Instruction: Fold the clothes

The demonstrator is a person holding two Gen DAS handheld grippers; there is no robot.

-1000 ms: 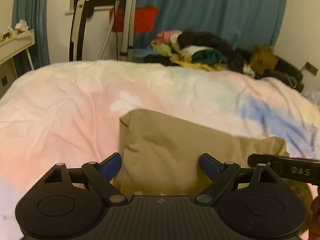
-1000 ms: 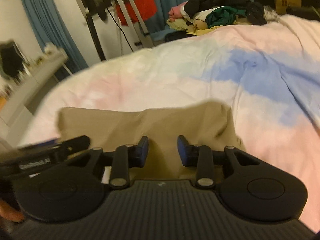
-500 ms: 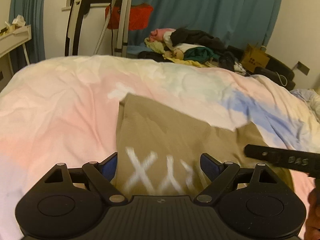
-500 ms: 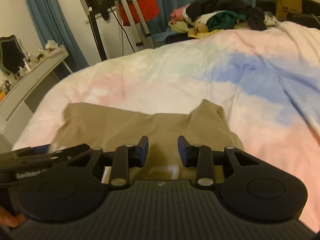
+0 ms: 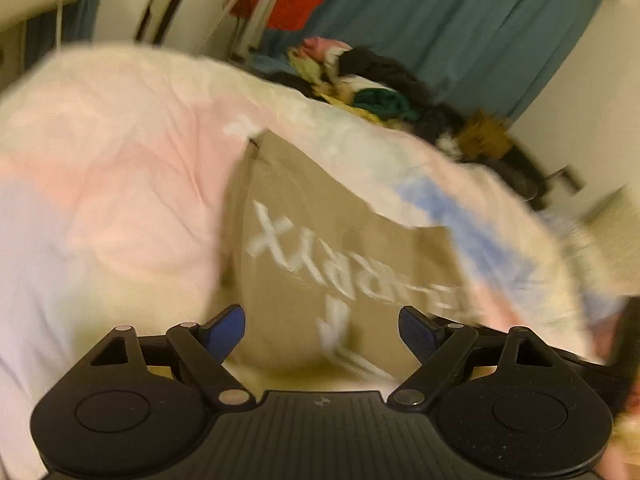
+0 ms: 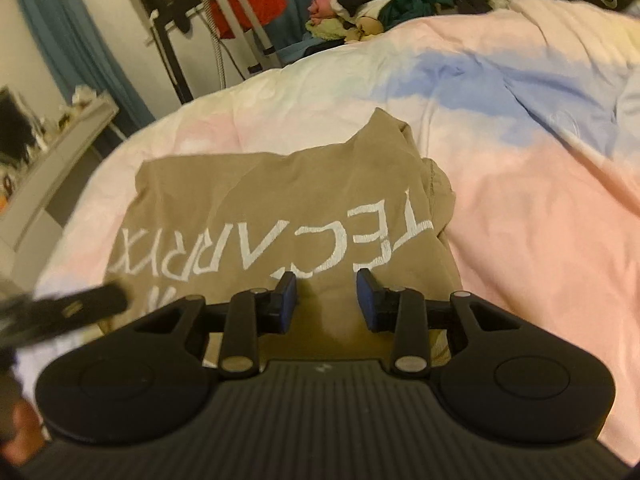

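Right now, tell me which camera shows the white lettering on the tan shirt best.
The right wrist view. There the white lettering on the tan shirt is sharp and nearly the whole line can be read. In the left wrist view the lettering is smeared by motion blur, seen at an angle, and partly cut off.

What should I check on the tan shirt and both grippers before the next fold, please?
1. Left gripper free of cloth: ok, jaws wide apart with nothing between them.
2. Right gripper free of cloth: ok, jaws apart, empty.
3. Tan shirt lying flat on the duvet: not ok, its right edge is bunched and rumpled.
4. Printed side up: ok, the white lettering shows.
5. Near hem reachable for a pinch: cannot tell, the gripper bodies hide it in both views.
6. Clothes pile clear of the shirt: ok, it sits beyond the far edge of the bed.
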